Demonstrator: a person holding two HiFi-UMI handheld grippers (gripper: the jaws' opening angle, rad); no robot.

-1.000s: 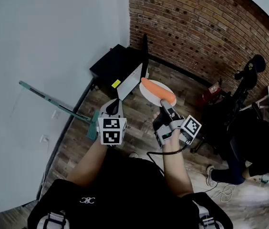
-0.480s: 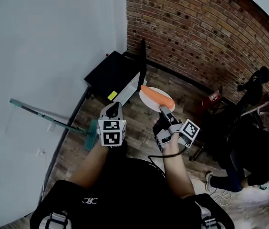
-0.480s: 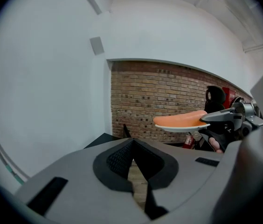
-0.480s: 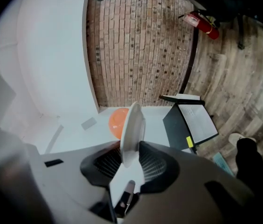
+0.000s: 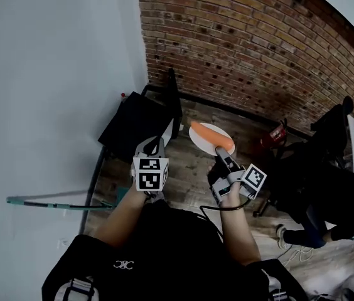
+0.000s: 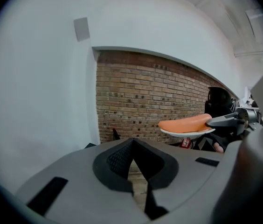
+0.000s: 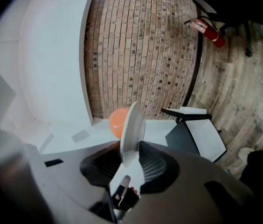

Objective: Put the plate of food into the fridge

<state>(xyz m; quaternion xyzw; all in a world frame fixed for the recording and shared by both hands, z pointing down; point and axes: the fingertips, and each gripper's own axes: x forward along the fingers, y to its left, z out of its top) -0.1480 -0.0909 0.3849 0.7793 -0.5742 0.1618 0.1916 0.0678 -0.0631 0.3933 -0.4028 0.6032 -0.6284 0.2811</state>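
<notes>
A white plate [image 5: 209, 138] carries a long orange piece of food [image 5: 211, 134]. My right gripper [image 5: 219, 151] is shut on the plate's near rim and holds it in the air, roughly level. In the right gripper view the plate [image 7: 132, 129] shows edge-on between the jaws, the food [image 7: 117, 121] behind it. A low black fridge [image 5: 133, 123] stands in the corner, its door [image 5: 175, 105] swung open; the plate hangs just right of the door. My left gripper [image 5: 156, 145] is shut on nothing, in front of the fridge. The left gripper view shows the plate [image 6: 187, 132] at right.
A red brick wall [image 5: 258, 49] runs behind the fridge, a white wall [image 5: 45, 74] along the left. A long-handled broom [image 5: 51, 202] leans at the white wall. A red fire extinguisher [image 5: 275, 133] stands at the brick wall. A person [image 5: 331, 193] sits on a chair at right.
Both grippers and the plate have moved forward toward the fridge, which now lies closer below them. The right gripper's hold on the plate is unchanged.
</notes>
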